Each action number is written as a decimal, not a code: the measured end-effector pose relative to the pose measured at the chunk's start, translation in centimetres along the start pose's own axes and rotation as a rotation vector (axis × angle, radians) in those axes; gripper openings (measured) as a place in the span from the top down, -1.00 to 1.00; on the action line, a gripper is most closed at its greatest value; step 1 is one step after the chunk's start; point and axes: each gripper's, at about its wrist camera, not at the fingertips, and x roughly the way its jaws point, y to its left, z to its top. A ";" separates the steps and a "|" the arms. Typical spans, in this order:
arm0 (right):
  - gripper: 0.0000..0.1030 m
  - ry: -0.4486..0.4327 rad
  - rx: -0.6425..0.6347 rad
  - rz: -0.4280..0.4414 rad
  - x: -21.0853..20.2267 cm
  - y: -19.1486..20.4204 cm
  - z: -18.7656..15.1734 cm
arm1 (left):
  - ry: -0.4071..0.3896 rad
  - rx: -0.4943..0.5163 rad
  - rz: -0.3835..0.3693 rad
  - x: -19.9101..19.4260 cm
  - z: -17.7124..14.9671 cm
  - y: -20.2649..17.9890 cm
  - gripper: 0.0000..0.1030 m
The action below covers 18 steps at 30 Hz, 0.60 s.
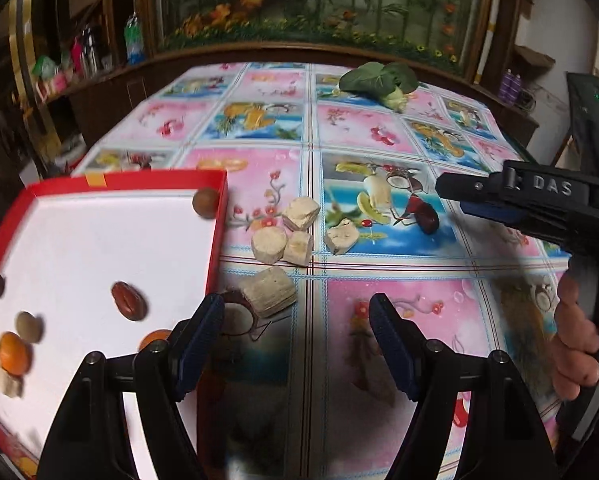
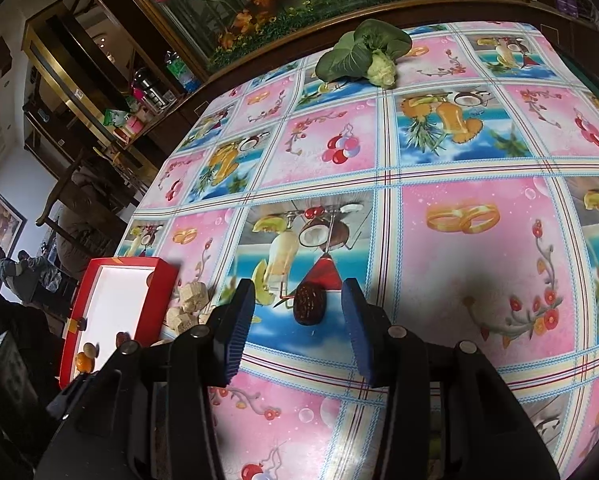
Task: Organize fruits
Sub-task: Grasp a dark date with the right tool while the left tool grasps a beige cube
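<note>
The dark red date (image 2: pixel 308 304) lies on the patterned tablecloth (image 2: pixel 459 248), well apart from the red tray's (image 1: pixel 215 232) right wall and out past the pale dried fruit chunks (image 1: pixel 295 228). It looks small, light, wrinkled and fairly firm, likely to roll, so pinching across its short middle seems safest. The right gripper (image 2: pixel 297 320) stands wide, fingers either side of the date, not touching. The left gripper (image 1: pixel 295 320) hangs wide and empty near the tray's right wall, beside another chunk (image 1: pixel 269 290).
</note>
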 end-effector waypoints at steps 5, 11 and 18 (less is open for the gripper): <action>0.09 0.000 -0.002 0.007 -0.1 0.3 -0.1 | -0.021 -0.013 0.014 0.4 0.2 -0.1 -0.44; 0.09 -0.004 0.001 0.006 -0.2 0.3 0.0 | -0.021 0.008 -0.049 1.2 1.0 -0.4 -0.44; 0.09 -0.007 -0.002 0.003 -0.3 0.3 0.0 | -0.062 0.065 -0.189 0.0 0.1 -1.8 -0.43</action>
